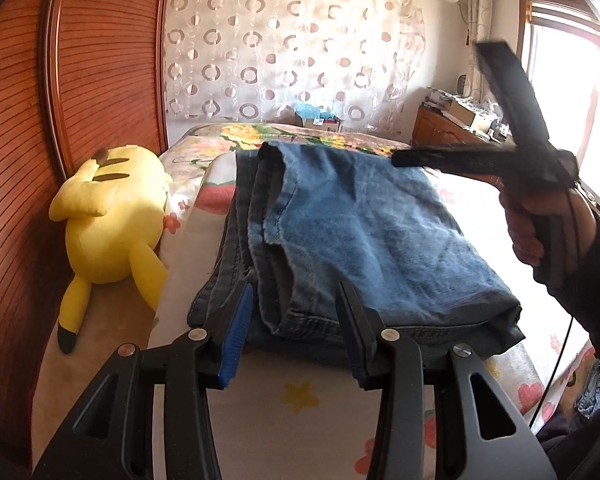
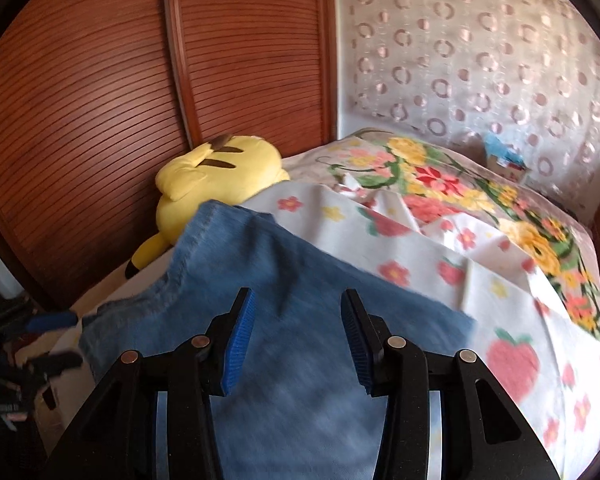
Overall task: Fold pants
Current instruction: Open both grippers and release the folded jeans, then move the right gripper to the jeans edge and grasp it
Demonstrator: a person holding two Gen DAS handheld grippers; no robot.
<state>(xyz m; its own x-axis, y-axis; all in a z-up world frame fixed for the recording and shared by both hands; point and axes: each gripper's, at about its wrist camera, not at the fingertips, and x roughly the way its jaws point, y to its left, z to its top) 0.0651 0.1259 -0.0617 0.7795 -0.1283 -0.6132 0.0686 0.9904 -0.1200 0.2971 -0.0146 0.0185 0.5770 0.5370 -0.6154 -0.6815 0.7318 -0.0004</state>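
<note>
Blue denim pants (image 1: 352, 240) lie folded in layers on the bed, with hems and seams stacked at the near left edge. My left gripper (image 1: 296, 292) is open and empty, its fingertips just over the near edge of the pants. My right gripper (image 1: 436, 104) shows in the left wrist view, raised above the right side of the pants, jaws spread wide. In the right wrist view the right gripper (image 2: 298, 298) is open and empty, above the blue pants (image 2: 284, 300), not touching them.
A floral sheet covers the bed (image 1: 300, 400) (image 2: 480, 240). A yellow plush toy (image 1: 112, 216) (image 2: 216, 184) lies at the bed's left edge against a wooden slatted wall (image 1: 60, 100). A patterned curtain (image 1: 292, 48) hangs behind. A cluttered cabinet (image 1: 456, 120) stands at the far right.
</note>
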